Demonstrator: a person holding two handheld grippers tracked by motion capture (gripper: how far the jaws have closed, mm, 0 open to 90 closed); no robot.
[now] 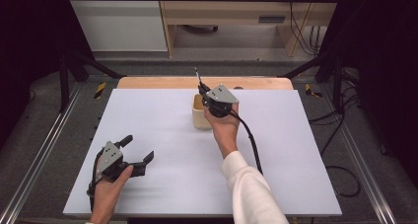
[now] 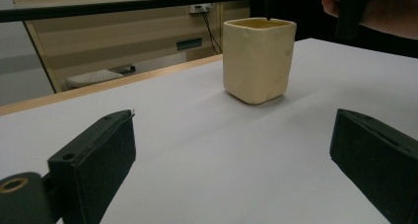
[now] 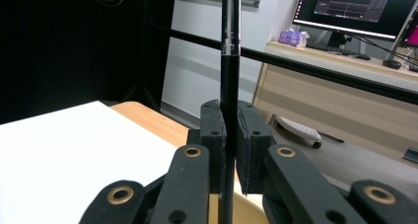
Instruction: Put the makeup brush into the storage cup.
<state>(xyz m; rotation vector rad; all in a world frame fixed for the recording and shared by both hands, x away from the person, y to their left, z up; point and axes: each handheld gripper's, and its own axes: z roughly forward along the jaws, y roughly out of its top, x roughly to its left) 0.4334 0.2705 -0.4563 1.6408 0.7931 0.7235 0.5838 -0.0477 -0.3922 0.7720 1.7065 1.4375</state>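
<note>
The right gripper (image 1: pixel 202 92) pinches a thin black pen (image 3: pixel 229 61) tight, standing straight up over a small, square, cream-yellow cup (image 2: pixel 258 58). The cup sits near the far middle of the white tabletop (image 1: pixel 162 135). The left gripper (image 1: pixel 140 152) rests wide apart, holding nothing.

White table top (image 1: pixel 162 135); wooden bench (image 1: pixel 222 12) behind; monitor (image 3: pixel 365 7); tissue pack (image 3: pixel 291 36).
</note>
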